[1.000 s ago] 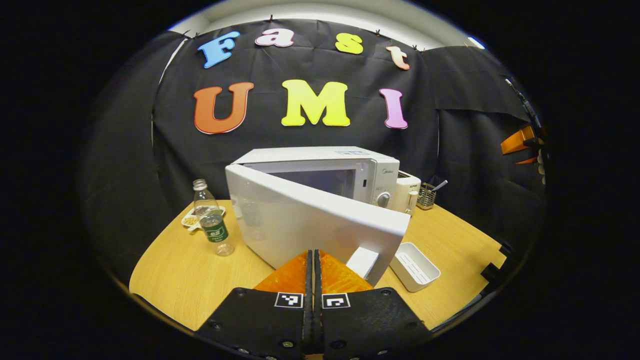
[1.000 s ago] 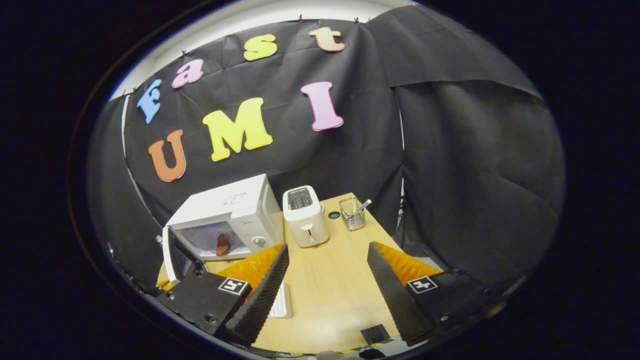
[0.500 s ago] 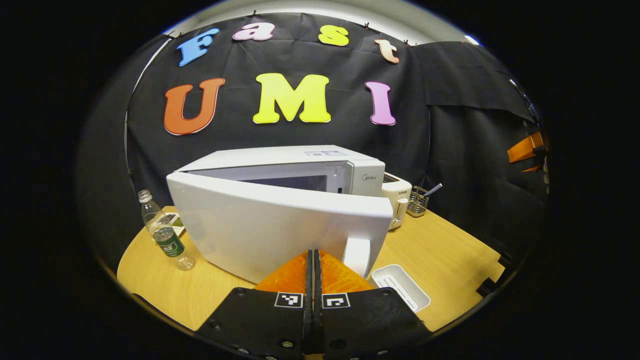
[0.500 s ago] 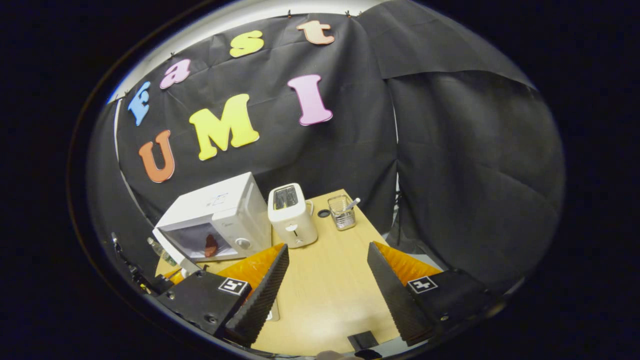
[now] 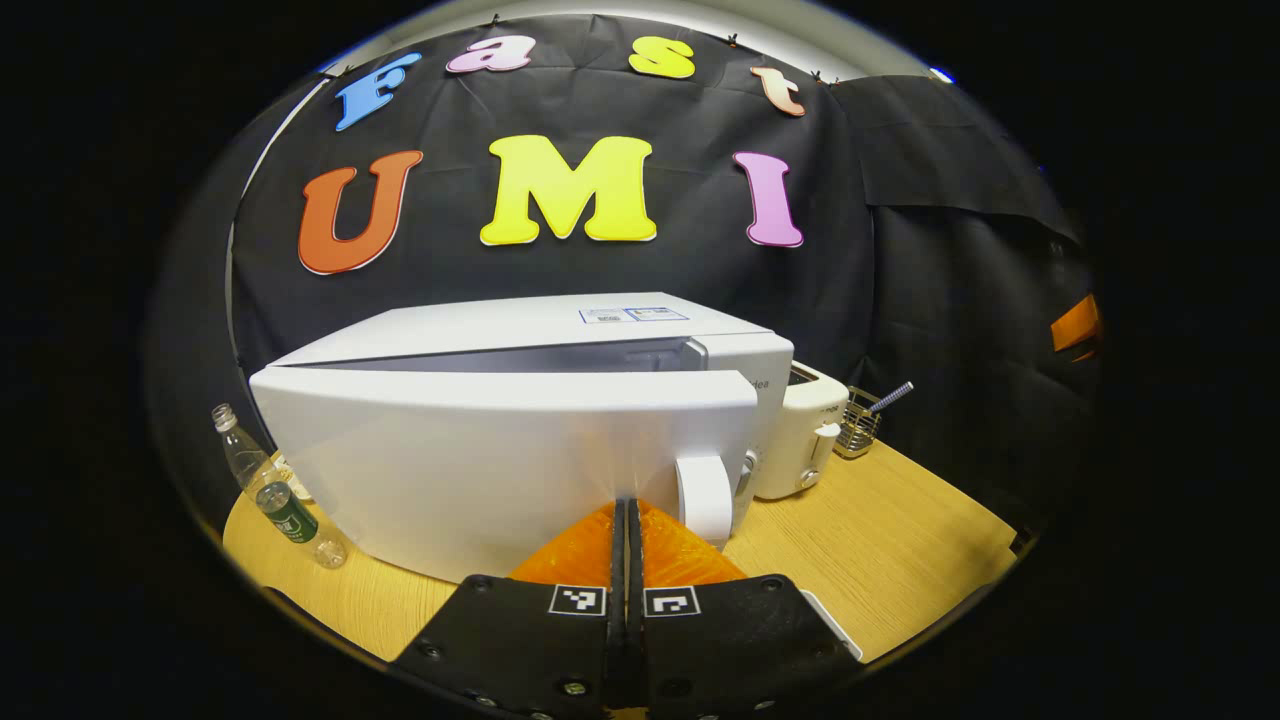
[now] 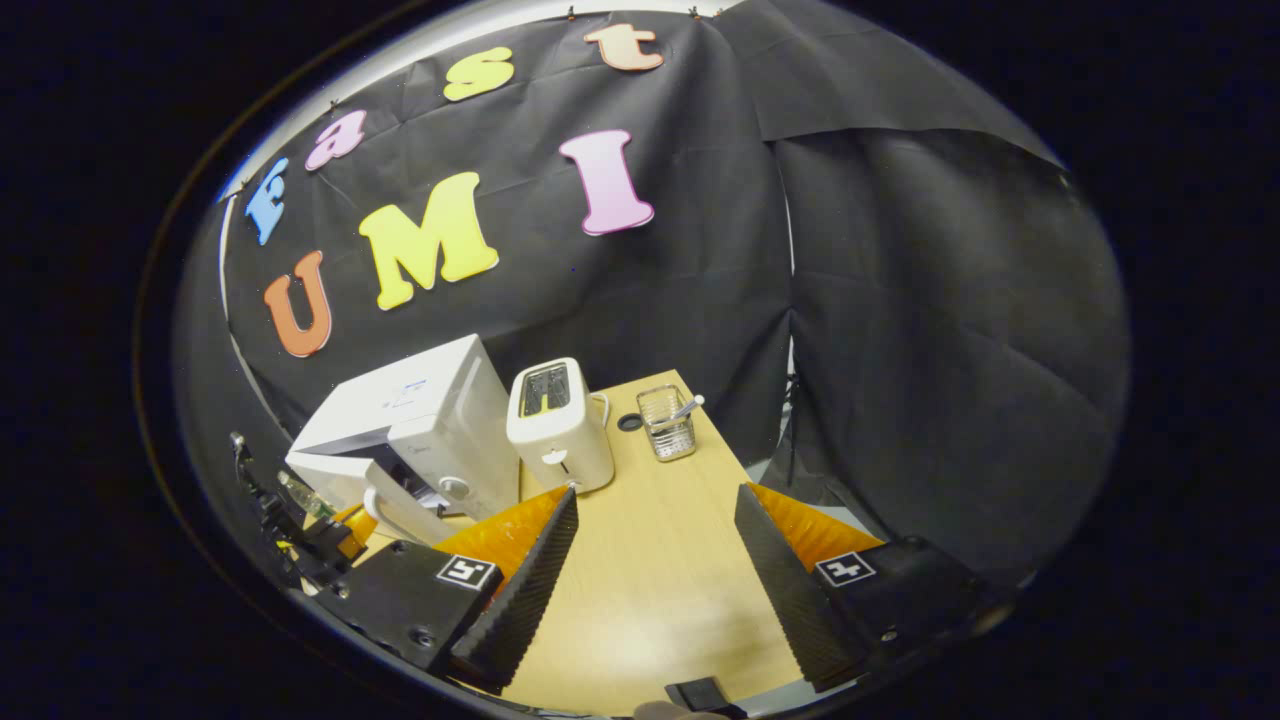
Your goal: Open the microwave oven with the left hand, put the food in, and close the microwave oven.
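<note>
With its fingers pressed together and empty, the left tool leans on the microwave oven's door, nearly shut over the hidden food; a final push should latch it, while the right tool hangs wide open above the tabletop.

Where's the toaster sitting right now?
The toaster stands on the table between the microwave and a wire holder. In the left gripper view it peeks out right of the microwave door.
</note>
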Demonstrator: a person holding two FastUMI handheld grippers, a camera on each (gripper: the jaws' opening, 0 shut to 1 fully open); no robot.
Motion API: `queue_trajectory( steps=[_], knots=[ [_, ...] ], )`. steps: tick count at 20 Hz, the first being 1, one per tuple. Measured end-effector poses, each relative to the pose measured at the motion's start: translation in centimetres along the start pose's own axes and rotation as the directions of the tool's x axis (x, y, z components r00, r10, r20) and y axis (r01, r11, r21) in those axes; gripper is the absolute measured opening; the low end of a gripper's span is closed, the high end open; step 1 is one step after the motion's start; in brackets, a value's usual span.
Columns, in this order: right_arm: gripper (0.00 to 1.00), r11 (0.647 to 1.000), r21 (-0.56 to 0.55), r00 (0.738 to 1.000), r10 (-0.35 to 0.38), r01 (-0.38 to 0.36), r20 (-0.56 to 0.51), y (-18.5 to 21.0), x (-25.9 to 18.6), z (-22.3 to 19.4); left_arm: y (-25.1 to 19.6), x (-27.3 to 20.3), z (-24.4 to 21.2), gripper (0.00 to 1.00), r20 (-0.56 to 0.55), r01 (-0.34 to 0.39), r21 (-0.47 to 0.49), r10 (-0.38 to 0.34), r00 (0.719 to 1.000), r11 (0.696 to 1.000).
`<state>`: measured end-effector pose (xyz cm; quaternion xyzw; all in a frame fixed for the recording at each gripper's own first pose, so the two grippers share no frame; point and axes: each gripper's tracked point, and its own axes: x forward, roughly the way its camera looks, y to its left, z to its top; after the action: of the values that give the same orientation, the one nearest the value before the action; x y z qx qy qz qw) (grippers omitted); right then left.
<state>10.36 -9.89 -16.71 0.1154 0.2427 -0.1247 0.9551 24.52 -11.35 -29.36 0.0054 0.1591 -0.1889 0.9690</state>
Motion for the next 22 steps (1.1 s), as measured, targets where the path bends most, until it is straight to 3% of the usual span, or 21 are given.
queue_trajectory(
  steps=[5,6,7,13,18,19,20,22],
  knots=[
    [1.0,1.0,-0.014,0.999,0.02,-0.021,-0.034,-0.3,1.9,0.4,0.2,3.4,1.1,0.0,0.003,-0.03,-0.022,0.03,1.0,0.999],
    [0.91,1.0,-0.018,0.999,0.021,-0.021,-0.031,-0.5,2.1,0.7,0.4,3.8,1.1,0.0,-0.001,-0.039,-0.029,0.039,0.999,0.999],
    [1.0,0.999,-0.021,0.999,0.024,-0.025,-0.033,-0.6,2.3,0.7,0.4,3.7,1.1,0.0,0.0,-0.041,-0.035,0.041,0.999,0.999],
    [1.0,0.999,-0.016,0.997,0.052,-0.052,-0.05,-0.3,3.1,0.7,0.5,5.2,0.7,0.0,-0.022,-0.074,-0.026,0.073,0.997,0.997],
    [1.0,0.997,-0.022,0.996,0.069,-0.07,-0.048,0.0,3.1,0.6,0.1,3.8,-0.5,0.0,-0.053,-0.103,-0.037,0.101,0.993,0.994],
    [0.91,0.997,-0.021,0.996,0.075,-0.076,-0.047,0.1,3.1,0.5,0.1,3.1,-0.4,0.0,-0.048,-0.108,-0.018,0.107,0.993,0.994],
    [1.0,0.996,-0.021,0.996,0.081,-0.082,-0.048,0.3,3.1,0.4,0.2,2.3,-0.4,0.0,-0.047,-0.112,-0.003,0.112,0.993,0.994],
    [1.0,0.995,-0.031,0.995,0.09,-0.092,-0.05,0.5,3.0,0.1,0.6,0.2,-0.6,0.0,-0.045,-0.133,0.014,0.134,0.99,0.991]
  ],
)
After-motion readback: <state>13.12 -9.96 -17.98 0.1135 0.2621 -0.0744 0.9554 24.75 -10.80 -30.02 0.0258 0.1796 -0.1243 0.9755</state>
